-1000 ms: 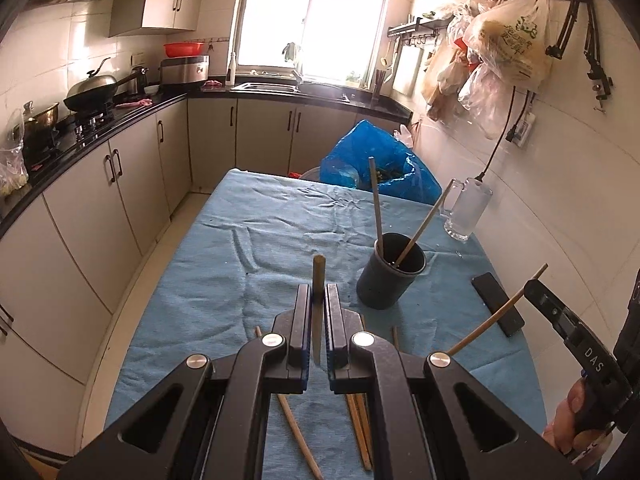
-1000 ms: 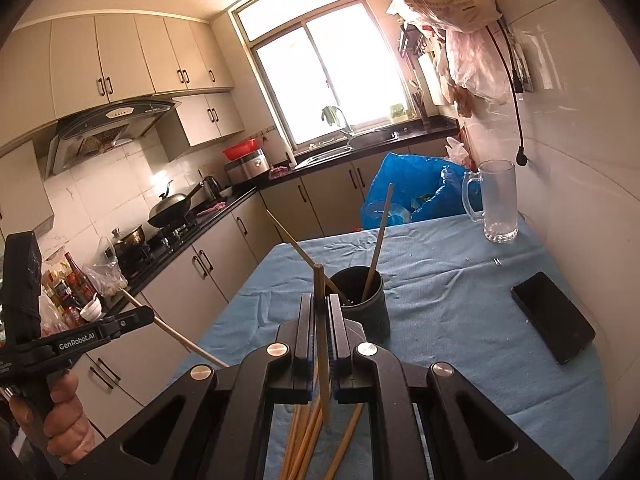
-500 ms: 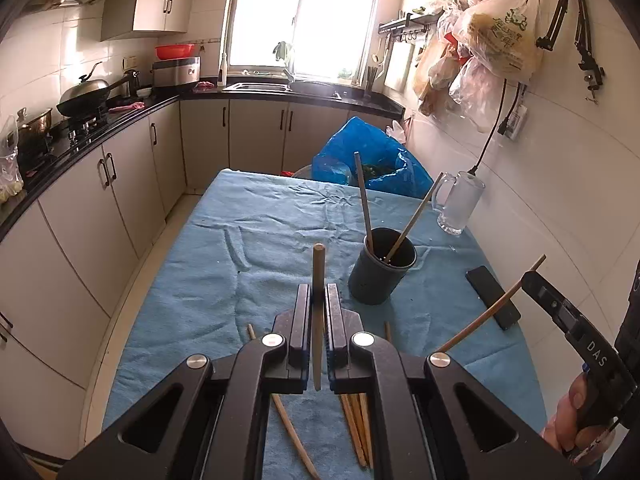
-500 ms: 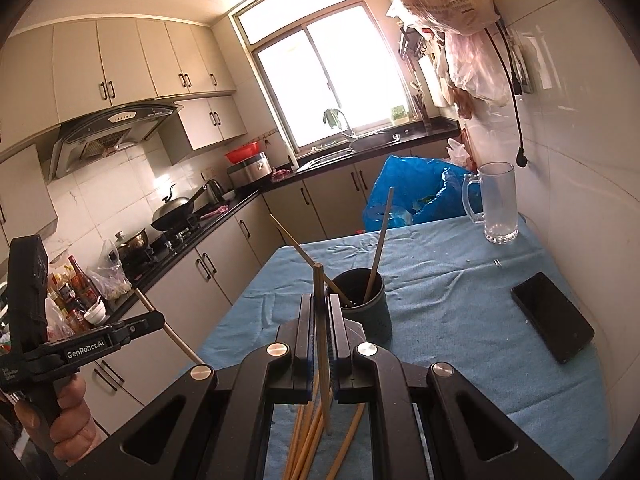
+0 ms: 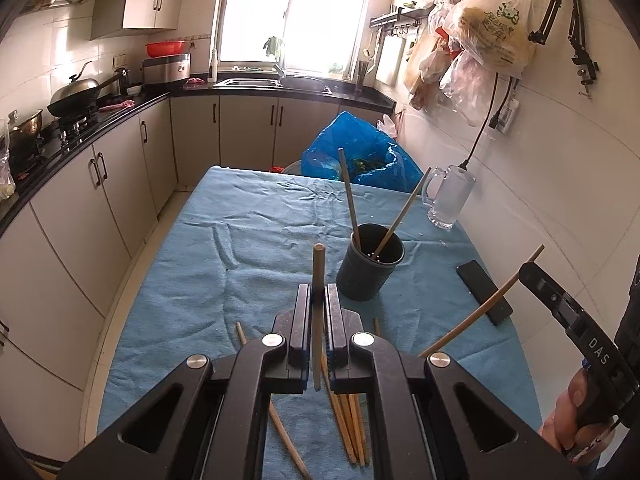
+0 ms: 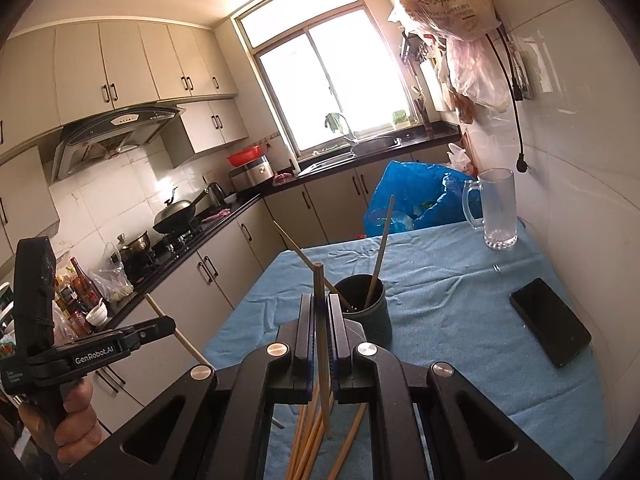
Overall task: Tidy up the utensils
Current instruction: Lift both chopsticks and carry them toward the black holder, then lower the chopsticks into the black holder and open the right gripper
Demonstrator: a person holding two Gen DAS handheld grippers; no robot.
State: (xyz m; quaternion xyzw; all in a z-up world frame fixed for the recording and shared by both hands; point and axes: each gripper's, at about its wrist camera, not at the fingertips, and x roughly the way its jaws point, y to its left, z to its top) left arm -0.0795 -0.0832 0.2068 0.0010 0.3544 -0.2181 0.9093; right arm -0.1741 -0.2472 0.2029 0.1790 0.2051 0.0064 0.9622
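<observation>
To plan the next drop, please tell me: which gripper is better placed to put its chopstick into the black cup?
Probably the right gripper: its chopstick stands directly before the black cup. The left gripper sees the cup off to one side.

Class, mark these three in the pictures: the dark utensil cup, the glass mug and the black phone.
dark utensil cup (image 5: 366, 276), left wrist view, on its outer wall.
glass mug (image 6: 498, 208), right wrist view, on its glass body.
black phone (image 6: 550, 322), right wrist view, on its flat face.
</observation>
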